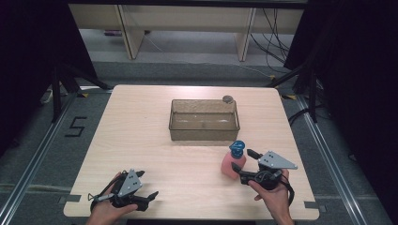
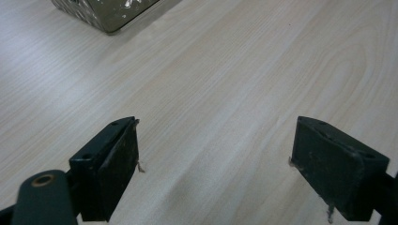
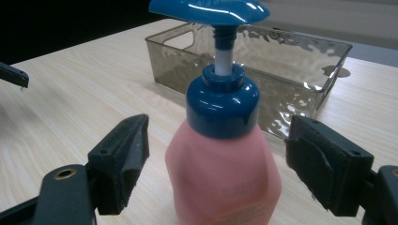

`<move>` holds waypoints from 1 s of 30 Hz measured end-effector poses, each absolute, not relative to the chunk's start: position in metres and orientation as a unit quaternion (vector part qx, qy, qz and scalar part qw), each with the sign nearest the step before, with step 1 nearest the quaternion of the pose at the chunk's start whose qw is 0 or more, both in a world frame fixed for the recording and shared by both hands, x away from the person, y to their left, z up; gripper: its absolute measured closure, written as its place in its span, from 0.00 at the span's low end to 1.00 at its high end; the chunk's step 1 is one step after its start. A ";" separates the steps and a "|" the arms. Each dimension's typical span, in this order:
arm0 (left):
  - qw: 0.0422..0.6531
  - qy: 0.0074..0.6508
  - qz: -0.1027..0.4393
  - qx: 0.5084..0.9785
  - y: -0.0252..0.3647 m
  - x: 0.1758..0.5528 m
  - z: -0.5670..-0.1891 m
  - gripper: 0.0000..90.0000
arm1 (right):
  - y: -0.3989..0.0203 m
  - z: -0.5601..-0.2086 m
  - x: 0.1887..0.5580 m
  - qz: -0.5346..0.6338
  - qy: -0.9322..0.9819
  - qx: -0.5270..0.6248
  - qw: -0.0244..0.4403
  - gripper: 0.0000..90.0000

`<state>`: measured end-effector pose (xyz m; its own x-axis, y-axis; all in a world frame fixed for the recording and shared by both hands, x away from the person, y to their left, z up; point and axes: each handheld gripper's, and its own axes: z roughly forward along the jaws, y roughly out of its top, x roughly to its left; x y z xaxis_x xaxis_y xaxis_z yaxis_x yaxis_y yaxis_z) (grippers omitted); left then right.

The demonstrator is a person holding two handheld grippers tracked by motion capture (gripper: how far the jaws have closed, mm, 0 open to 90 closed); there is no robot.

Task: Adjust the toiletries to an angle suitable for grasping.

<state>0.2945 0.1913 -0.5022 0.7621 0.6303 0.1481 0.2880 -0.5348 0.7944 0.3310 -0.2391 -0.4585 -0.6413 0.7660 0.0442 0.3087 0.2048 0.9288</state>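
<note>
At table's near right, the right gripper (image 1: pixel 242 163) stands wide around a pink pump bottle (image 3: pixel 224 164), pads not touching. Just behind: clear bin (image 1: pixel 204 133) w/ a small grey disc (image 1: pixel 227 99) at its far corner. Near left, the left gripper (image 2: pixel 216 171) is wide, over bare table (image 1: pixel 141 122).

Pump bottle (image 3: pixel 223 154) between the jaws of the right gripper (image 3: pixel 216 164) — its base is cut off by the lower edge, its printed label too blurred to read. Ahead of the left gripper (image 2: pixel 216 164), the clear bin (image 2: pixel 105 11) shows one corner — the rest lies beyond the top edge.
</note>
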 end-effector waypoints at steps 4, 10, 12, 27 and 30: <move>0.400 0.271 0.216 0.848 0.191 0.295 -0.502 0.16 | -0.239 -0.459 0.334 0.514 0.745 0.358 0.229 0.25; 0.399 0.270 0.214 0.850 0.191 0.295 -0.502 0.16 | -0.238 -0.459 0.336 0.515 0.747 0.357 0.224 0.25; 0.399 0.270 0.214 0.850 0.191 0.295 -0.502 0.16 | -0.237 -0.458 0.337 0.514 0.747 0.354 0.228 0.25; 0.392 0.265 0.215 0.854 0.192 0.295 -0.501 0.16 | -0.232 -0.458 0.344 0.512 0.748 0.355 0.229 0.27; 0.399 0.269 0.213 0.850 0.191 0.295 -0.502 0.16 | -0.231 -0.458 0.345 0.511 0.747 0.365 0.217 0.28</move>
<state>0.2946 0.1912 -0.5022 0.7644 0.6275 0.1481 0.2876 -0.5375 0.7927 0.3450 -0.2313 -0.4584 -0.6388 0.7679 0.0481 0.3235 0.2113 0.9223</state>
